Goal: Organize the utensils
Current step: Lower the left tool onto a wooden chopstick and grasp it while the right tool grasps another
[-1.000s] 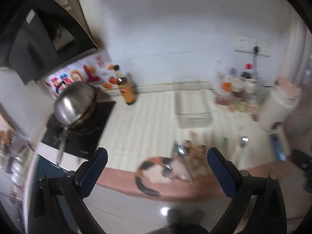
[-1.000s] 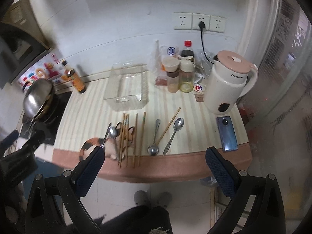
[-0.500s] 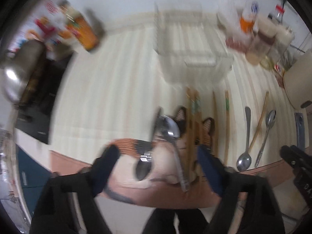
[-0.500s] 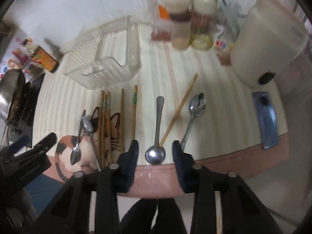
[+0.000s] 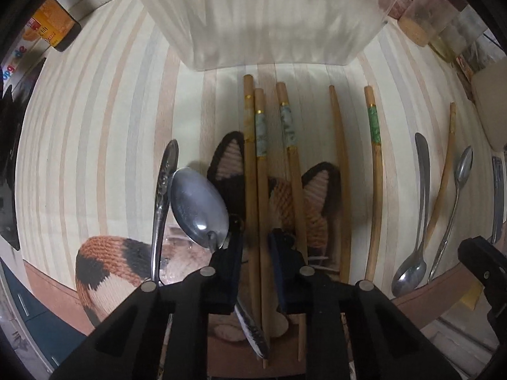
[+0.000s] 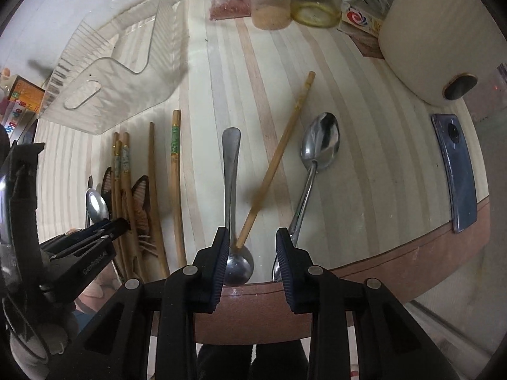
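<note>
- Two grippers work low over the striped counter, each lined up with the utensils' long axes, which suits a pinch across a thin shaft.
- Left gripper: jaws narrowed around a pair of gold-banded chopsticks that lie over a knitted cat mat. Whether the pads are already pressing the wood, I cannot tell; the gap looks nearly closed.
- Right gripper: parted, holding nothing, straddling the tip of a slanted plain chopstick where it rests on the bowl of a spoon.
- Loose utensils lie roughly parallel, handles pointing toward the clear plastic bin, probably the collecting place; it stands just beyond the chopstick ends.
- A large spoon sits just beside the left jaw, crossing another spoon handle; lifting the chopsticks could nudge it.
- Second spoon lies near the right jaw's outer side.
- Counter edge runs directly under both grippers, so anything dropped could slide off.
- Open room lies ahead toward the bin; a phone and kettle crowd the right.
</note>
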The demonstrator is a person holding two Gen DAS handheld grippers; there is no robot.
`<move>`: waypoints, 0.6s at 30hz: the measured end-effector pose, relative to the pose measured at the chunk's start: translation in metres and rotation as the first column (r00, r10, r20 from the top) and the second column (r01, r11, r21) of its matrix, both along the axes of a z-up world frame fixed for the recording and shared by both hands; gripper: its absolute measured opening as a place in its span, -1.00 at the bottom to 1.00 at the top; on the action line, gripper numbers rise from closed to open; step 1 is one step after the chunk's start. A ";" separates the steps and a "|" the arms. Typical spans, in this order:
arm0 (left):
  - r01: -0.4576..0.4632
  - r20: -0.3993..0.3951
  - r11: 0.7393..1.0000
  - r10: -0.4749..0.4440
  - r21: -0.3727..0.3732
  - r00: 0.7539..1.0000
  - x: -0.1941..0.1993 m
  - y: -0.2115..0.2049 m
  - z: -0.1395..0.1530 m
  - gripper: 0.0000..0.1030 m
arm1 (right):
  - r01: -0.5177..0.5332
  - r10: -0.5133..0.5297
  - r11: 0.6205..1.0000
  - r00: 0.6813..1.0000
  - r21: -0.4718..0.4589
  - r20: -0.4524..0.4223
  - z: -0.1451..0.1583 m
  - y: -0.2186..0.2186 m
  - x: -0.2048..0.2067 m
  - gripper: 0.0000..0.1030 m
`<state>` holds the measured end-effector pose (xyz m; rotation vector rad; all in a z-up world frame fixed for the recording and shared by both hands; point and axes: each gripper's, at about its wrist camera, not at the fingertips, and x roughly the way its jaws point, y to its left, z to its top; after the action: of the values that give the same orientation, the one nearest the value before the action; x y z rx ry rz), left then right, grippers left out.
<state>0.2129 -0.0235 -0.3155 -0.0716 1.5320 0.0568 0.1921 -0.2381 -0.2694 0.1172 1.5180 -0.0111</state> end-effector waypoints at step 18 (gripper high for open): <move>-0.174 -0.012 0.923 0.181 -0.344 0.983 -0.021 0.076 0.009 -0.76 | -0.044 0.050 0.996 0.995 0.072 -0.084 -0.041 0.056 0.037 -0.37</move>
<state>0.1917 0.0520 -0.3063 -0.4903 1.4986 -0.0689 0.2294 -0.1818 -0.3109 0.1383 1.6066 0.0759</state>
